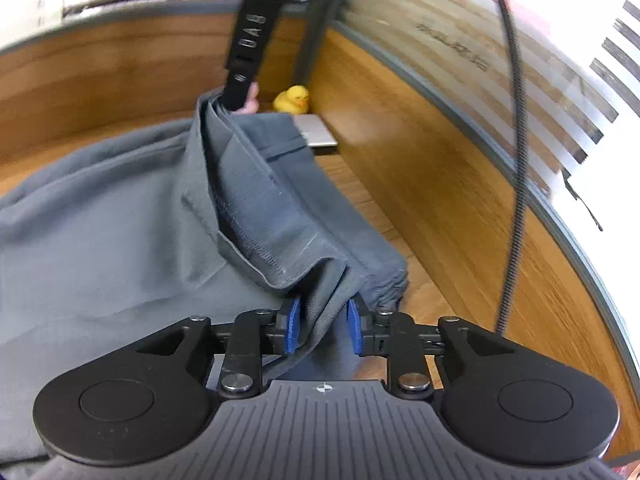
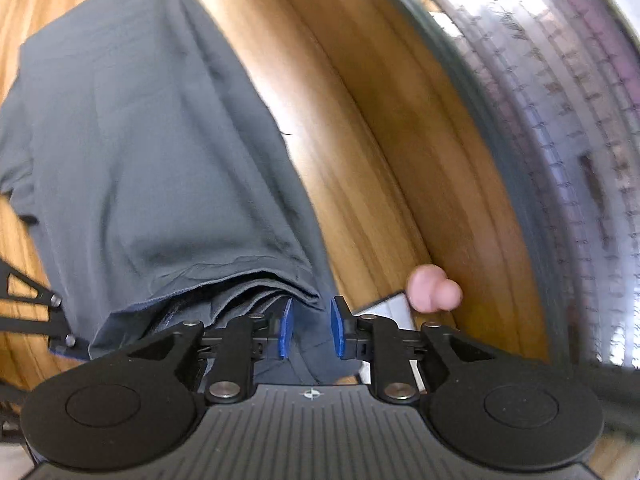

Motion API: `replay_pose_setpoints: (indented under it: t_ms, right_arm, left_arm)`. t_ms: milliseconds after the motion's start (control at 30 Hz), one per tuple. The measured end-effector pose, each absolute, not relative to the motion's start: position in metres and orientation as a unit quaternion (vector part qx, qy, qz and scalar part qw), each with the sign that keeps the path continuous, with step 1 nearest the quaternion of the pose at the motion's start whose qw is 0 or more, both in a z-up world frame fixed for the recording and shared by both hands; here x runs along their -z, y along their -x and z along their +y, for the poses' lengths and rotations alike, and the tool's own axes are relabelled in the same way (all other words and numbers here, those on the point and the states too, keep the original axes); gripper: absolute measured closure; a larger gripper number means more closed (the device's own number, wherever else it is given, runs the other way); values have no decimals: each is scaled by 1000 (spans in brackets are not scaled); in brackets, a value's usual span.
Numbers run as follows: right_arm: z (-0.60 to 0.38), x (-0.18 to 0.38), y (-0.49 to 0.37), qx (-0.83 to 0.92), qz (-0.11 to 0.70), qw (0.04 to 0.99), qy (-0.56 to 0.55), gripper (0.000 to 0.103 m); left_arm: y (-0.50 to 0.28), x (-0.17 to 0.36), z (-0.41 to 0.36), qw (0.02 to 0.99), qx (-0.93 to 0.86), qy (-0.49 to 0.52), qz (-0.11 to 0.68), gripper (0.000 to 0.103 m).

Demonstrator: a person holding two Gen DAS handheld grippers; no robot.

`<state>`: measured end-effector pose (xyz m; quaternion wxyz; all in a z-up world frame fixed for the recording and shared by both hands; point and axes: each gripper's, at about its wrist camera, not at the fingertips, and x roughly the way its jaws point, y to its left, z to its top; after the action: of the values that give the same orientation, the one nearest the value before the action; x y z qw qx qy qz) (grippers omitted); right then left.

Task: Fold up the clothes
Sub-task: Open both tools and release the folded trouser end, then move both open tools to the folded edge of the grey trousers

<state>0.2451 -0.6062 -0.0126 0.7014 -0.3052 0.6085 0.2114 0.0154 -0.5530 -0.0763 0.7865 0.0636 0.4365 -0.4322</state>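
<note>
Lying on wooden table (image 1: 420, 184), grey garment (image 1: 120, 220)

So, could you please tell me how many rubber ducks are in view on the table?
1. The yellow rubber duck sits at the table's far side, beyond the grey garment, beside a flat silver object. Others may be hidden under the fabric.

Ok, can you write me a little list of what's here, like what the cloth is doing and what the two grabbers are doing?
garment: grey garment, partly folded on the wooden table
left gripper: jaws apart, a fold of cloth between the blue pads
right gripper: jaws apart, over the stacked edge
toy: yellow duck, past the cloth
other: flat grey card beside the duck
</note>
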Motion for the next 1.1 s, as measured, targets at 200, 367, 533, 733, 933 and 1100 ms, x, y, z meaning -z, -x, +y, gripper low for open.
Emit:
replay_pose_setpoints:
  t_ms: [200, 367, 533, 733, 933, 1100]
  right_arm:
    - [-597, -6, -241, -222, 598, 715, 286, 74]
    - [-580, 1, -231, -254, 607, 701, 276, 73]
    - [-573, 23, -215, -274, 623, 679, 274, 73]
    - [-575, 55, -196, -268, 647, 657, 278, 73]
    - [-590, 79, -183, -223, 667, 652, 284, 73]
    - [-586, 66, -181, -191, 660, 682, 252, 73]
  left_arm:
    - [-10, 72, -547, 782, 438, -64, 439, 75]
    - [-10, 60, -533, 769, 462, -44, 440, 74]
    - [3, 47, -523, 751, 501, -51, 427, 73]
    - [2, 37, -502, 759, 498, -66, 414, 68]
    - [-15, 35, -468, 773, 469, -67, 421, 66]
    - [-25, 32, -430, 782, 447, -67, 428, 57]
